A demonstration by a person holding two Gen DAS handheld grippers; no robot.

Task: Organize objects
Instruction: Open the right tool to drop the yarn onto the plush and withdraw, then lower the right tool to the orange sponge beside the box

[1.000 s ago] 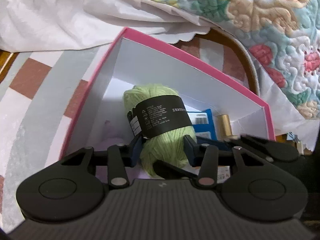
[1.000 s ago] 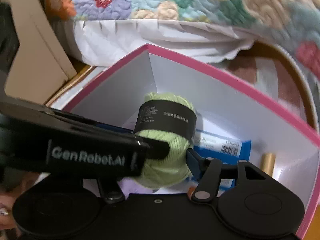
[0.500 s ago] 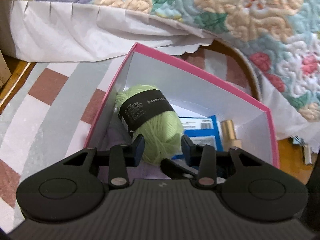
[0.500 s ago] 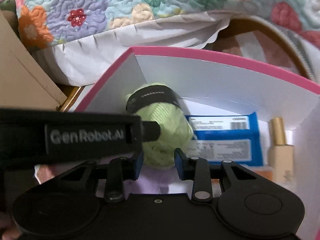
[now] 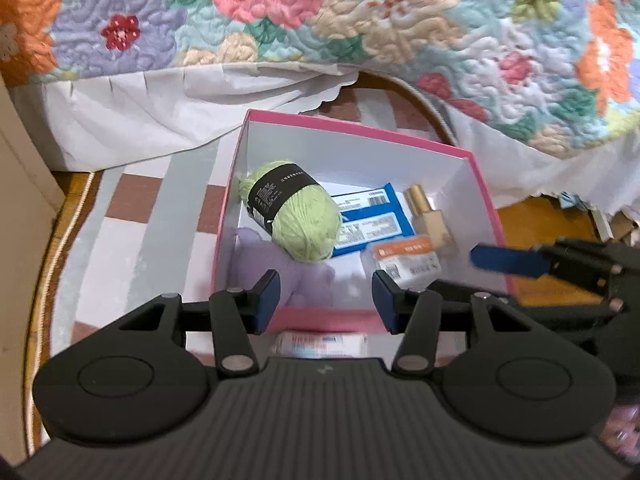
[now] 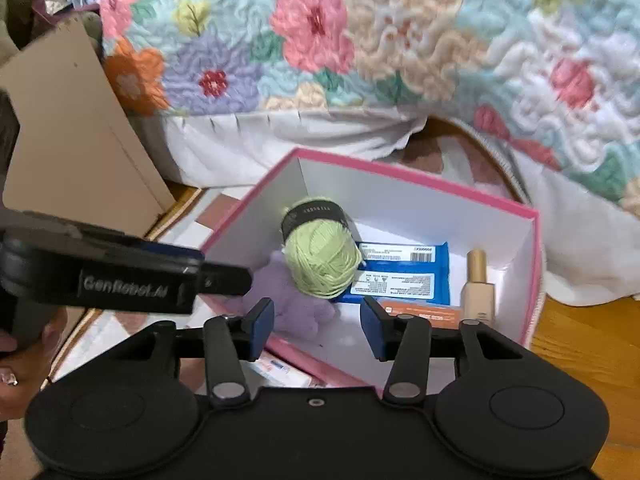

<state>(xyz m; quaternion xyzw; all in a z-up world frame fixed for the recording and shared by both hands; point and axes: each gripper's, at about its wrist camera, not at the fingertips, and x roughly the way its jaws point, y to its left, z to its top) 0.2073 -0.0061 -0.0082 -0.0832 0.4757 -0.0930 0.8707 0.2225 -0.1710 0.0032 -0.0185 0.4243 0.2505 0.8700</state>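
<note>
My left claw (image 5: 326, 294) hangs over the near wall of the pink box (image 5: 360, 130), its jaws just opened to a moderate gap with nothing between them. Ahead of it and slightly left, the green yarn ball (image 5: 298, 216) lies in the box on a lilac plush (image 5: 280, 268). Further right lie a blue packet (image 5: 372, 220), an orange-labelled packet (image 5: 406, 260) and a gold-capped bottle (image 5: 426, 214). My right claw (image 6: 318, 328) also hangs empty, freshly parted, yarn just beyond.

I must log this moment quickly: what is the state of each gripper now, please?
Left gripper: open, holding nothing; jaws just opened wider.
Right gripper: open, holding nothing; jaws just opened. The green yarn lies free in the pink box.
</note>
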